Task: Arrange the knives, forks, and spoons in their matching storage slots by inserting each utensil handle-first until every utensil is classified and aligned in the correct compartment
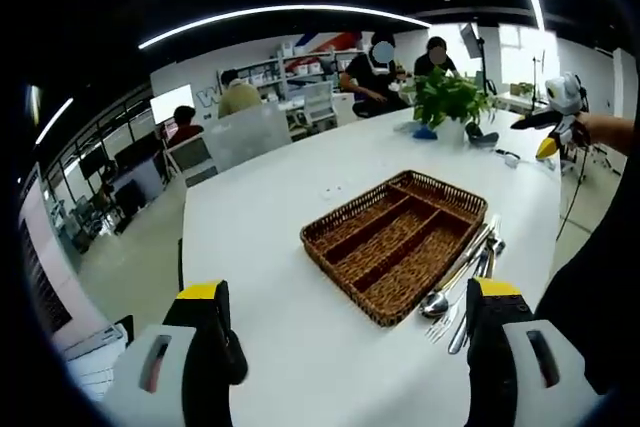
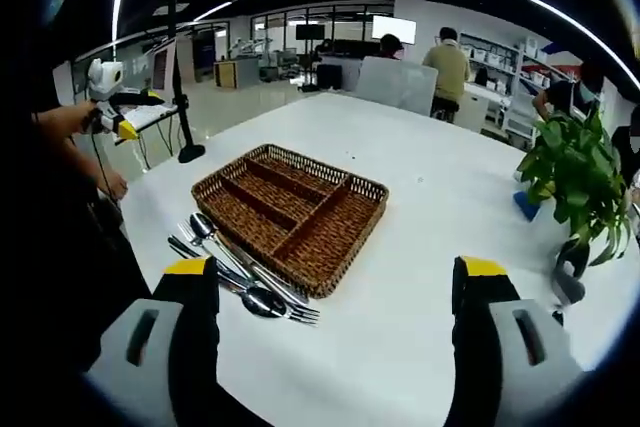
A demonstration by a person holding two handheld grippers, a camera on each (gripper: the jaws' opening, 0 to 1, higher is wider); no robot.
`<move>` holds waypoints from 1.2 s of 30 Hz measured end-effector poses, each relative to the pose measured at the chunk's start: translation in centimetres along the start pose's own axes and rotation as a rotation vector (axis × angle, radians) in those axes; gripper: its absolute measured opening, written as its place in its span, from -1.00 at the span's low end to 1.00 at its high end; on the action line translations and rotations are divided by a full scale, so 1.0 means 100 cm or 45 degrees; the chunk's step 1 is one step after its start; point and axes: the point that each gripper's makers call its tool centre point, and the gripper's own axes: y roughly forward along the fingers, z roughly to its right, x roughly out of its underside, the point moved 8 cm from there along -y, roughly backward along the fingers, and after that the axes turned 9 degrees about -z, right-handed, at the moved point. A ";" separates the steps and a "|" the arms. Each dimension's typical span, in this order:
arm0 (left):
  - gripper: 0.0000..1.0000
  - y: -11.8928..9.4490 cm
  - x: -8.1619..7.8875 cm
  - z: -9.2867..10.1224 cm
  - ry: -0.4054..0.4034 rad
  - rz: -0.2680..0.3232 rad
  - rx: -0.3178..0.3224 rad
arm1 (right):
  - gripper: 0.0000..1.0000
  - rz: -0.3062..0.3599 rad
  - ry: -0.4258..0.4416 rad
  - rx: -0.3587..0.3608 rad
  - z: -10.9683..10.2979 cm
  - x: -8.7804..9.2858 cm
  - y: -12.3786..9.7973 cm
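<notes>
Left gripper (image 1: 345, 322): jaws wide, held nothing, hung short of tray
Right gripper (image 2: 335, 297): jaws wide, held nothing
Tray (image 1: 352, 215): wicker, slots bare
Cutlery (image 1: 462, 282): heaped just beside tray, overlapping
Risk: probably grabbed two pieces together, or nudged tray off line

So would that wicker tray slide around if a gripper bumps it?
Probably. The wicker cutlery tray looks light and sits empty on a smooth white table, so a nudge would likely shift it. Its woven walls seem stiff enough to hold shape. Low and wide, it should not tip.
</notes>
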 end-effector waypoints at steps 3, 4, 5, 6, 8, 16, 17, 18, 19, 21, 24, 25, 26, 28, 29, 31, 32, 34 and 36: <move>1.00 0.001 -0.001 0.001 -0.005 0.003 0.002 | 1.00 0.004 0.002 0.002 0.000 0.000 0.000; 1.00 0.001 -0.001 0.002 -0.005 0.004 0.002 | 1.00 0.004 0.001 0.002 0.000 0.000 0.000; 1.00 0.001 -0.002 0.002 -0.005 0.006 0.002 | 1.00 0.004 -0.001 0.005 0.000 0.000 0.000; 1.00 0.001 -0.003 0.003 -0.006 0.009 0.002 | 1.00 0.005 -0.002 0.008 0.000 0.000 -0.001; 1.00 0.001 -0.003 0.003 -0.005 0.011 0.001 | 1.00 0.007 -0.001 0.011 0.001 0.000 0.000; 1.00 -0.003 -0.001 0.002 -0.016 0.003 -0.006 | 1.00 0.005 0.013 -0.022 0.000 -0.002 0.000; 1.00 -0.003 -0.001 0.002 -0.016 0.003 -0.010 | 1.00 0.003 0.009 -0.027 0.000 -0.002 0.000; 1.00 -0.004 -0.001 0.001 -0.011 0.005 -0.019 | 1.00 -0.003 -0.007 -0.035 -0.001 -0.001 0.001; 1.00 -0.004 -0.001 0.001 -0.014 0.006 -0.018 | 1.00 -0.010 -0.002 -0.025 0.000 -0.001 0.001; 1.00 -0.005 -0.001 0.001 -0.018 0.010 -0.027 | 1.00 -0.009 0.004 -0.021 0.001 -0.001 0.001; 1.00 -0.005 -0.001 -0.001 -0.022 0.011 -0.031 | 1.00 0.005 0.006 -0.036 0.001 -0.004 0.000; 1.00 -0.005 -0.001 -0.001 -0.020 0.012 -0.032 | 1.00 0.002 0.000 -0.042 0.001 -0.003 0.001; 1.00 -0.005 -0.001 -0.001 -0.018 0.009 -0.034 | 1.00 -0.004 -0.012 -0.040 0.001 -0.003 0.001; 1.00 -0.006 -0.001 -0.002 -0.020 0.006 -0.034 | 1.00 -0.002 -0.008 -0.039 0.003 -0.002 0.001; 1.00 -0.006 -0.001 -0.003 -0.021 0.008 -0.035 | 1.00 0.003 -0.001 -0.047 0.003 -0.002 0.001; 1.00 -0.007 -0.001 -0.003 -0.019 0.003 -0.038 | 1.00 0.017 0.011 -0.046 0.004 -0.003 0.001; 1.00 -0.007 -0.001 -0.003 -0.018 0.001 -0.038 | 1.00 0.026 0.018 -0.046 0.004 -0.003 0.001; 1.00 -0.008 -0.001 -0.003 -0.016 -0.004 -0.037 | 1.00 0.037 0.034 -0.044 0.004 -0.004 0.001; 1.00 -0.008 -0.002 -0.003 -0.012 -0.006 -0.036 | 1.00 0.032 0.034 -0.040 0.003 -0.005 0.001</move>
